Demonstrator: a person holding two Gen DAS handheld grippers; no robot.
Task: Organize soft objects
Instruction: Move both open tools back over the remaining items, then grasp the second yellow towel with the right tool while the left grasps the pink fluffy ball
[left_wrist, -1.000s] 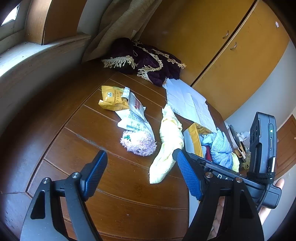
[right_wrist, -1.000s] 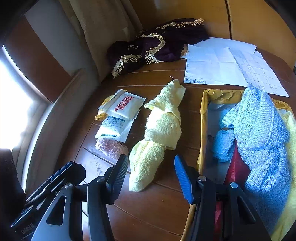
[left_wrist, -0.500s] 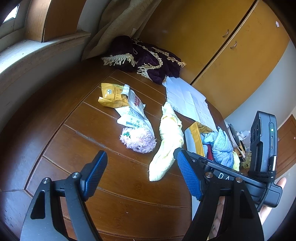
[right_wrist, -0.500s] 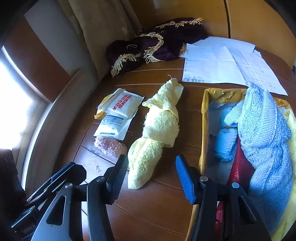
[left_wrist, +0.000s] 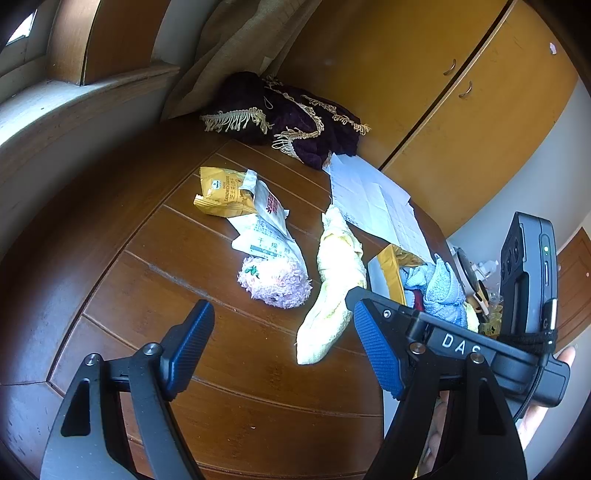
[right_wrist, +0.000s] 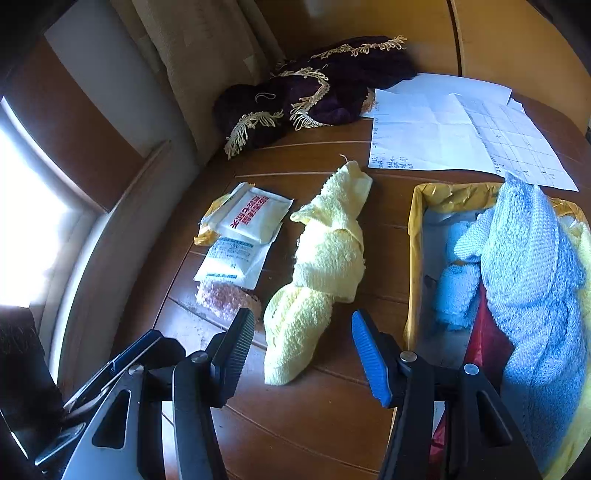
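A twisted pale yellow towel (right_wrist: 321, 266) (left_wrist: 336, 280) lies on the wooden table. A fluffy pink soft object (left_wrist: 275, 280) (right_wrist: 225, 297) rests to its left. At the right stands a yellow-lined box (right_wrist: 415, 254) (left_wrist: 388, 266) holding a blue knitted cloth (right_wrist: 528, 258) (left_wrist: 439, 288) and other fabrics. My right gripper (right_wrist: 303, 354) is open, its fingers either side of the towel's near end, above it. My left gripper (left_wrist: 280, 350) is open and empty, hovering near the pink object and the towel's tip.
Sachets and a yellow snack bag (left_wrist: 225, 192) (right_wrist: 243, 221) lie beyond the pink object. White paper sheets (right_wrist: 443, 129) (left_wrist: 373, 199) and a dark purple fringed cloth (right_wrist: 314, 92) (left_wrist: 295, 118) sit at the back. Wooden cupboards (left_wrist: 461, 110) rise behind; a window sill (left_wrist: 74, 103) runs at left.
Both grippers have drifted slightly forward toward the towel and pink object; the towel now sits more between the right gripper's fingers. Nothing was grasped.
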